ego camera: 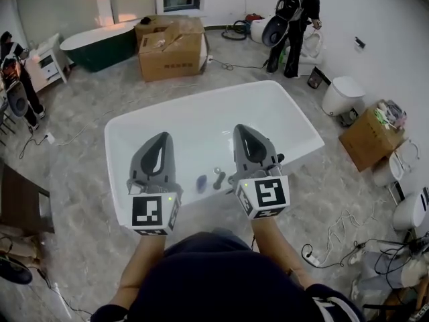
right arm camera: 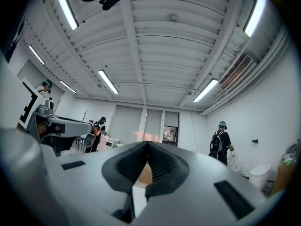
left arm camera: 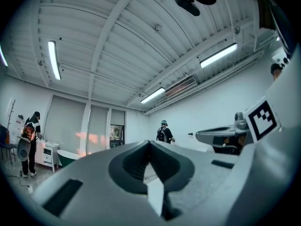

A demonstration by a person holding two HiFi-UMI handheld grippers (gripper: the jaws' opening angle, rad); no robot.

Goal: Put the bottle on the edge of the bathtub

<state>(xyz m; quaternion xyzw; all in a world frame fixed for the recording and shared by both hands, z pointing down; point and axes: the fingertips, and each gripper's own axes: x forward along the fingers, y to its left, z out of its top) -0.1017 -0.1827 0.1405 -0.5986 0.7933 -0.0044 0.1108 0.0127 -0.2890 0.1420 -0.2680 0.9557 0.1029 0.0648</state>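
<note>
A white bathtub [ego camera: 134, 129] fills the middle of the head view. On its floor near the front wall lies a small bluish bottle [ego camera: 202, 183], with a dark object [ego camera: 218, 179] just to its right. Above the tub's near rim I hold both grippers, tilted up and forward. The left gripper [ego camera: 163, 135] is shut and empty, left of the bottle and apart from it. My right gripper [ego camera: 240, 127] is also shut with nothing in it, to the bottle's right. In the left gripper view the left gripper [left arm camera: 149, 143] meets at its tip. The right gripper [right arm camera: 147, 143] does the same in the right gripper view.
Cardboard boxes [ego camera: 171, 45] and a dark green tub [ego camera: 100, 45] stand beyond the bathtub. A person [ego camera: 295, 19] works at the far right by a toilet, another person [ego camera: 17, 79] stands at the left. Toilets [ego camera: 342, 96], a box [ego camera: 369, 139] and floor cables [ego camera: 335, 240] line the right side.
</note>
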